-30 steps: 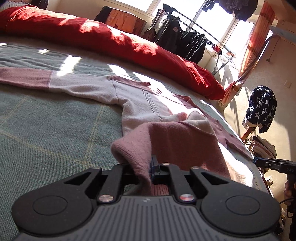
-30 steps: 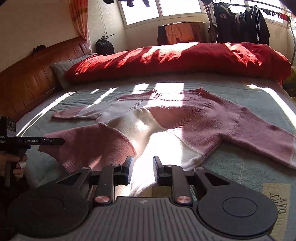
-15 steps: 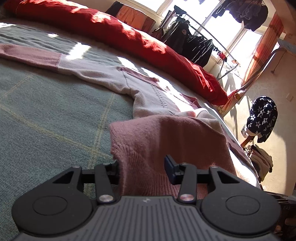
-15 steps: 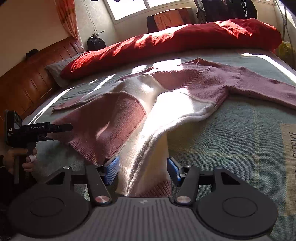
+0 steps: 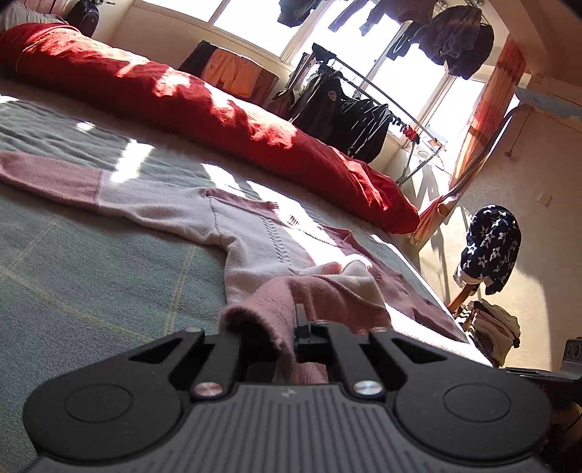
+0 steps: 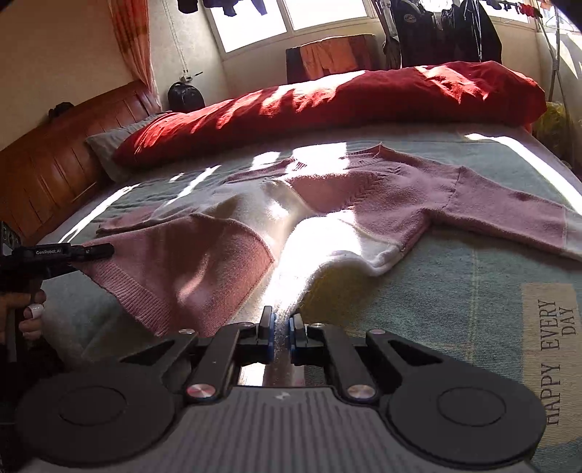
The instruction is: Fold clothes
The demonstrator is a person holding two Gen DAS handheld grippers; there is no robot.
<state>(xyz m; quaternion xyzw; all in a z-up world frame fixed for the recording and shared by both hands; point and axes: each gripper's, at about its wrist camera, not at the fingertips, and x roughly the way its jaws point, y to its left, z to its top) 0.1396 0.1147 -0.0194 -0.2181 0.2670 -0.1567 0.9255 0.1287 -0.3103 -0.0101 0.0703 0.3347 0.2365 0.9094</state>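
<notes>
Left gripper (image 5: 291, 336) clamped on sweater (image 5: 254, 247) hem, right gripper (image 6: 280, 333) pinching the hem's white part; both just closed. Sweater spreads ahead over green bedspread (image 6: 454, 291). Red duvet (image 6: 345, 98) beyond, window (image 6: 291, 18) behind.

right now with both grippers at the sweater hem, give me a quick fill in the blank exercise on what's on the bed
1. Both the left gripper and the right gripper are shut on the hem of the pink and white ____.
2. The sweater lies spread on a green checked bedcover, in front of a rolled ____ duvet.
3. The words printed on the bedcover read HAPPY EVERY ____.

Missing words: sweater; red; DAY
</notes>
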